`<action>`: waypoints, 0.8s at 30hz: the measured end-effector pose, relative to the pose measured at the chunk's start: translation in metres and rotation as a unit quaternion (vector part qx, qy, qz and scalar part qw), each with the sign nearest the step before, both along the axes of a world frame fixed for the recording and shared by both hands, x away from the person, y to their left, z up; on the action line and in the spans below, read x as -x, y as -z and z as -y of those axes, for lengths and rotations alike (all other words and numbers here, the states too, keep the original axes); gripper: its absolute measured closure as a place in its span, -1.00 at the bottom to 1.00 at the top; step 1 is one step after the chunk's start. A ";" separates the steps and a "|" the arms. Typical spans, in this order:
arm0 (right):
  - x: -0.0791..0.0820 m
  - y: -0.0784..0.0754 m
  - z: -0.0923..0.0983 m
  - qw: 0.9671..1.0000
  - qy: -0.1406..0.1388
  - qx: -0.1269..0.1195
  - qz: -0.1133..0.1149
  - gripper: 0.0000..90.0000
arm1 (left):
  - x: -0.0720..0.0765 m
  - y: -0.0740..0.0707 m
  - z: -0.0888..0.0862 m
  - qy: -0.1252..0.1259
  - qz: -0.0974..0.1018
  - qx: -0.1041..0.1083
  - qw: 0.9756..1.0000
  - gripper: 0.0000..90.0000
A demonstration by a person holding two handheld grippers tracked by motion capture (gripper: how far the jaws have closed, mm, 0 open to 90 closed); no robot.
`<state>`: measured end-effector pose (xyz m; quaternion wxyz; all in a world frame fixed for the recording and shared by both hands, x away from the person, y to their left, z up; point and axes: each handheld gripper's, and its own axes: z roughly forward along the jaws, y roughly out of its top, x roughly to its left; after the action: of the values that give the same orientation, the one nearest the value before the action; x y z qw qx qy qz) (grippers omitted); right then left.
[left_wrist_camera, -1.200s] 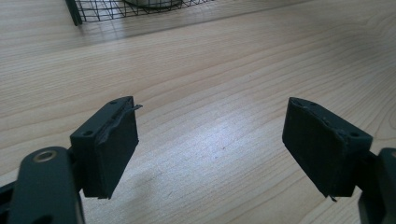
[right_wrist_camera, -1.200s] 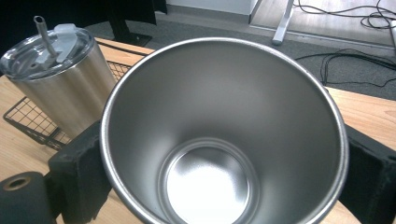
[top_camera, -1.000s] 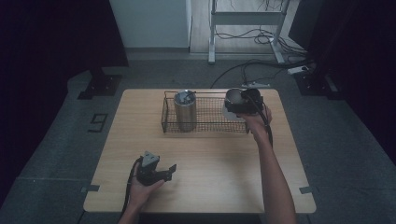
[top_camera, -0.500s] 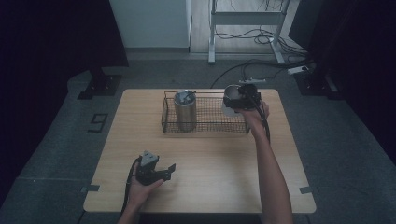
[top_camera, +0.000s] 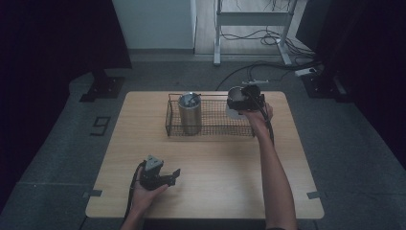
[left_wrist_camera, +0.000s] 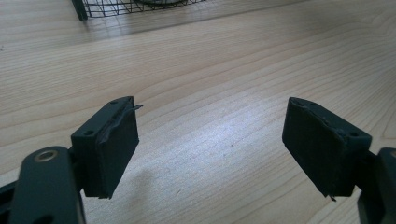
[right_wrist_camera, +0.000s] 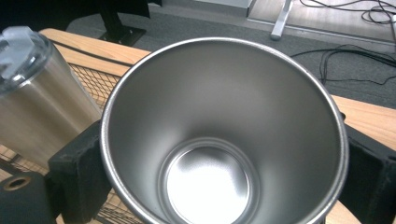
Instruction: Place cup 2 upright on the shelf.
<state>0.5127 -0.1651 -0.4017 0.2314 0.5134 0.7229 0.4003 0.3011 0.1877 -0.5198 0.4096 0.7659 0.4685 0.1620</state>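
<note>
So my right hand-held gripper (top_camera: 243,98) is clamped on the open steel cup (right_wrist_camera: 224,135), and over the last second it's drifted left, from past the basket's right end to over its right corner. The basket (top_camera: 210,125) already has the lidded tumbler (top_camera: 189,112) standing at its left end, so I'd guess the cup is about to go in beside it. Left hand-held gripper (left_wrist_camera: 210,154) sits low over the table (top_camera: 225,177), jaws apart with nothing between them.
</note>
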 end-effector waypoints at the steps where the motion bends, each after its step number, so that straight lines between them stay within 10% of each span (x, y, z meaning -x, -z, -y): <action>1: -0.001 0.000 -0.001 1.000 0.000 0.001 0.001 -0.84 | 0.000 0.000 0.000 0.000 0.000 0.000 1.000 -0.58; 24: -0.029 0.009 -0.016 1.000 -0.001 0.010 -0.013 -0.84 | 0.003 -0.002 0.004 0.014 0.016 -0.006 1.000 -0.58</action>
<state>0.5418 -0.1490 -0.4103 0.2266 0.5152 0.7304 0.3869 0.2981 0.1836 -0.5176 0.4149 0.7720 0.4502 0.1710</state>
